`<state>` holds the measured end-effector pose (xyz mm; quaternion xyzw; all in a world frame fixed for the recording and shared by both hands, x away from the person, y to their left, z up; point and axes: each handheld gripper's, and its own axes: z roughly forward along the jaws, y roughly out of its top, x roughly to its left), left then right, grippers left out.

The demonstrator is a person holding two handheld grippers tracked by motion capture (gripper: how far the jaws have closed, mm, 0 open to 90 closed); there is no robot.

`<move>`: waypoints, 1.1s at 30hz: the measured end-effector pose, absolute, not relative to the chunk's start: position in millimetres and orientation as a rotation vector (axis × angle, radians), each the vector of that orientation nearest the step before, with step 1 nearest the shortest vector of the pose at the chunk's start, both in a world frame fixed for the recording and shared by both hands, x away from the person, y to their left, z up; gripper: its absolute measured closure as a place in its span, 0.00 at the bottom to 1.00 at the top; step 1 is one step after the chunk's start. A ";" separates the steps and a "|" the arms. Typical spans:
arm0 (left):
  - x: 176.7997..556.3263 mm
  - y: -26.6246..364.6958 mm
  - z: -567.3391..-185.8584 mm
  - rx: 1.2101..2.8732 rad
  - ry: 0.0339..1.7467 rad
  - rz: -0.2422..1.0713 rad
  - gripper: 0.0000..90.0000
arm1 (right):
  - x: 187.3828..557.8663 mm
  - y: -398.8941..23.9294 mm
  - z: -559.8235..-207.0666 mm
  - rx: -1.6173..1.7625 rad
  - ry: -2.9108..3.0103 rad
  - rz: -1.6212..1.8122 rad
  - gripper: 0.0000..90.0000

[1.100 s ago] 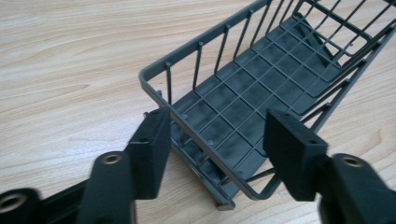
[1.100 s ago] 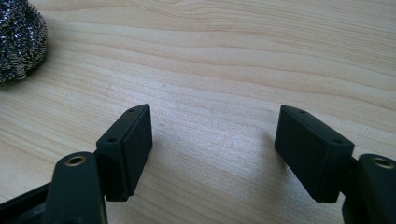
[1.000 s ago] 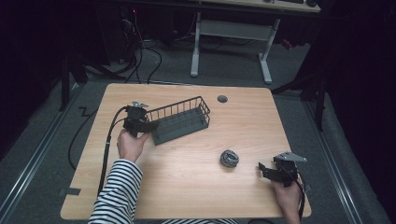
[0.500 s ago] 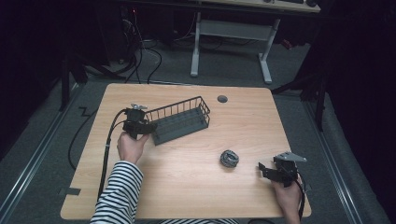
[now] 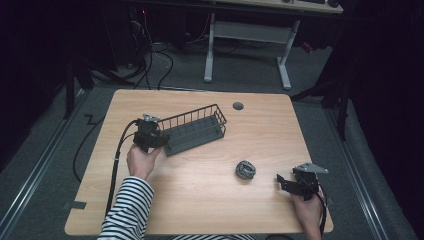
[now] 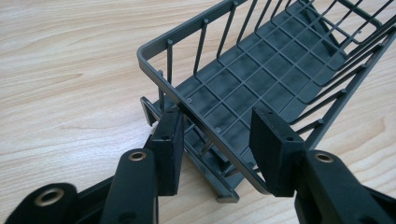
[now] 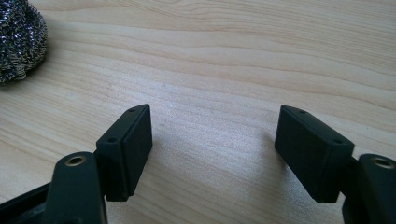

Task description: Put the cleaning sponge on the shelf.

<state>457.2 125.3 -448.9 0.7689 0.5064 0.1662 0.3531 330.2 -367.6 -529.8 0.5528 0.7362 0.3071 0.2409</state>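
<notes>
Left hand-held gripper (image 6: 215, 140): jaws have just been closing and now pinch the near corner of the wire basket (image 6: 289, 79). Left pad (image 6: 168, 149) sits outside the end wall at the rim; right pad (image 6: 273, 154) sits against the long side's bars. The corner rim runs diagonally between them. In the high view the left hand-held gripper (image 5: 152, 137) is at the basket's left end, held from below by a hand with a striped sleeve (image 5: 127, 212), cable (image 5: 117, 165) trailing back toward the worktop's near edge.

Wire basket (image 5: 195, 131): dark grey, grid floor, upright bar walls, long and narrow. It lies left of centre on the worktop (image 5: 200, 200), angled so its far end points up and right. Nothing visible inside it.

Right hand-held gripper (image 7: 212, 149): jaws spread wide, nothing between them, bare wood under the gap. In the high view the right hand-held gripper (image 5: 287, 182) is near the worktop's front right corner, pointing left, grey plate on top.

Steel wool scourer (image 5: 245, 170): round metallic wad, on the worktop near the right hand-held gripper's jaw tips, apart from them, well apart from the basket. In the right gripper view the scourer (image 7: 18, 39) is at the upper left corner.

Round cable grommet (image 5: 238, 106) sits near the worktop's far edge, beyond the basket.
</notes>
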 end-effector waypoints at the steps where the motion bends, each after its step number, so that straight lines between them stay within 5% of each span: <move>1: 455.9 124.7 -449.1 1.989 1.305 0.429 0.62 | 330.3 -367.7 -529.8 1.512 2.014 0.840 0.31; 33: 410.0 104.3 -451.1 2.019 1.204 0.341 0.58 | 330.2 -367.6 -529.8 1.512 2.014 0.840 0.31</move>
